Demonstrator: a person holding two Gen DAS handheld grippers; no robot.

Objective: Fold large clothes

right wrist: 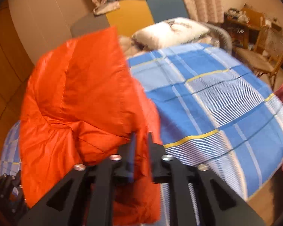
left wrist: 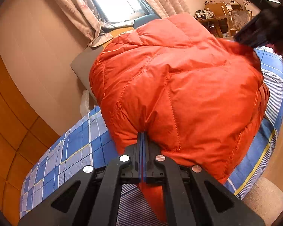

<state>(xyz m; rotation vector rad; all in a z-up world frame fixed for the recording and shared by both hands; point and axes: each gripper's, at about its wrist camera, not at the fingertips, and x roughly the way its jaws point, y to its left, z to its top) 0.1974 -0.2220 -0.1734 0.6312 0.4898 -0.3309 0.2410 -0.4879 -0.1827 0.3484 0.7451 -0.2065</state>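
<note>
An orange quilted down jacket [left wrist: 175, 82] is held up over a bed with a blue plaid sheet [left wrist: 73, 150]. My left gripper [left wrist: 143, 134] is shut on a pinch of the jacket's fabric at its lower edge. My right gripper [right wrist: 141, 137] is shut on another edge of the jacket [right wrist: 81, 101], which hangs to its left. The right gripper's black body [left wrist: 262, 32] shows at the top right of the left wrist view, at the jacket's far edge. The left gripper's black frame [right wrist: 5, 190] shows at the bottom left of the right wrist view.
The plaid sheet [right wrist: 217, 98] covers the bed to the right. A white pillow [right wrist: 171, 32] lies at the headboard. A wooden chair [right wrist: 264, 56] and a cluttered desk [right wrist: 241, 20] stand at the far right. Curtains and a window [left wrist: 111, 1] lie behind. A wooden wall panel [left wrist: 7, 113] is on the left.
</note>
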